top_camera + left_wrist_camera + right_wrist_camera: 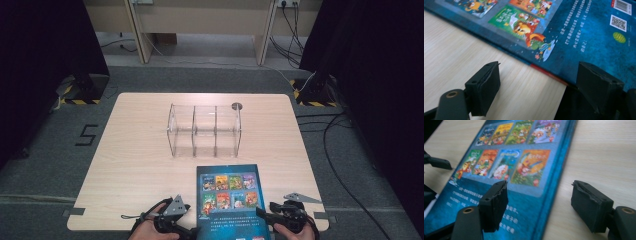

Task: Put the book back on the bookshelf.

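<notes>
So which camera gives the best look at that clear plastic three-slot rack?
The high view: the clear plastic three-slot rack stands whole at mid-table beyond the blue picture book. Both gripper views look at the book's cover and bare tabletop instead.

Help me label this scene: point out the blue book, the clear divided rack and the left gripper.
blue book (230, 200), high view, back cover.
clear divided rack (204, 131), high view, middle compartment.
left gripper (537, 82), left gripper view, midway between fingertips.
</notes>
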Tool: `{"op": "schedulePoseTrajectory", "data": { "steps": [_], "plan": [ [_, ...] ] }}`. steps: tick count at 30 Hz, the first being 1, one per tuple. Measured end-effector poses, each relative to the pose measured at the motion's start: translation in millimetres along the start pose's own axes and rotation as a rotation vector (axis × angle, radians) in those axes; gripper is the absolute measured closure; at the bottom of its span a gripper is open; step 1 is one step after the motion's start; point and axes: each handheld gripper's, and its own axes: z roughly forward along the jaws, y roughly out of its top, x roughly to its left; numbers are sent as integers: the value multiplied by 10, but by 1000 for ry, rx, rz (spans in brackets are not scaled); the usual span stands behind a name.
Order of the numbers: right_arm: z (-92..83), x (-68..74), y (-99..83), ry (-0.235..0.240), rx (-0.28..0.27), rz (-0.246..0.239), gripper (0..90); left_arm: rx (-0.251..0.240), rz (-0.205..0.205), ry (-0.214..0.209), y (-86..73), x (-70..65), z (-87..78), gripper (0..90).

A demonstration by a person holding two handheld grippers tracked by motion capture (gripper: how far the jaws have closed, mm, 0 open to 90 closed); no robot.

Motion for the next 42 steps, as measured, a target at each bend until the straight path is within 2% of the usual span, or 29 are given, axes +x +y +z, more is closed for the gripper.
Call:
{"op": "schedulePoseTrajectory", "data": {
  "steps": [1, 2, 3, 4, 6, 8, 9, 10, 13, 15, 19, 20, 21, 22, 23, 24, 26, 27, 29, 30, 31, 33, 34, 35, 36, 37, 38, 40, 42],
  "plan": [
    [0, 0, 0, 0, 0, 0, 306, 0, 0, 0, 0, 0, 0, 186],
    [57, 30, 8, 43, -6, 32, 287, -9, 8, -8, 23, -25, 46, 186],
    [57, 30, 8, 43, -6, 32, 287, -9, 8, -8, 23, -25, 46, 187],
    [82, 36, 10, 49, -21, 36, 264, -18, 1, -30, 40, -45, 75, 187],
    [140, 72, 43, 58, -37, 102, 241, -1, -2, -19, 67, -77, 98, 150],
    [147, 69, 50, 58, -42, 119, 239, -3, 0, -20, 61, -74, 94, 151],
    [175, 55, 63, 68, -68, 169, 230, -10, -28, -31, 55, -49, 78, 154],
    [182, 53, 67, 78, -73, 191, 230, -12, -40, -34, 56, -39, 73, 157],
    [201, 41, 73, 94, -82, 200, 219, -12, -54, -42, 54, -16, 61, 159],
    [212, 49, 62, 112, -96, 250, 206, -5, -59, -27, 55, -12, 50, 162],
    [216, 42, 41, 145, -105, 289, 206, -8, -71, -18, 46, -7, 41, 155],
    [247, 36, 14, 232, -91, 375, 251, -18, -70, -11, 36, -13, 44, 155],
    [295, 43, -14, 306, -70, 418, 271, -15, -57, -6, 32, -20, 44, 155],
    [295, 43, -14, 306, -70, 418, 271, -11, -49, -9, 34, -17, 42, 155],
    [294, 71, 2, 278, -44, 367, 301, -18, -67, -15, 31, 2, 33, 171],
    [290, 65, 15, 282, -27, 344, 305, -18, -67, -15, 31, 2, 33, 178],
    [278, 26, 12, 295, -8, 326, 389, -14, -39, -8, 24, 3, 30, 177],
    [272, 18, 3, 275, -7, 271, 427, -14, -42, -9, 25, 6, 30, 175],
    [275, 32, 4, 263, 0, 213, 451, -14, -49, -4, 21, 22, 23, 171],
    [281, 46, 7, 265, 10, 186, 464, -13, -48, 4, 18, 30, 17, 167],
    [281, 46, 7, 265, 10, 186, 464, -13, -48, 4, 18, 30, 17, 159],
    [307, 57, -2, 302, 35, 173, 469, -11, -55, 18, 7, 53, 0, 151],
    [331, 81, -10, 335, 57, 177, 507, -13, -61, 17, 3, 69, -9, 151],
    [331, 81, -10, 335, 57, 177, 507, -15, -65, 15, -3, 81, -18, 151],
    [379, 106, -9, 404, 78, 156, 579, -22, -75, 8, -9, 89, -23, 164],
    [379, 106, -9, 404, 78, 156, 579, -27, -84, 3, -10, 94, -24, 164],
    [439, 184, -19, 481, 62, 159, 640, -32, -105, -13, -9, 108, -29, 164],
    [417, 238, 11, 472, 59, 150, 638, -33, -112, -14, -12, 108, -35, 167],
    [416, 224, 11, 469, 55, 131, 638, -28, -96, -14, -13, 106, -38, 179]
  ]
}}
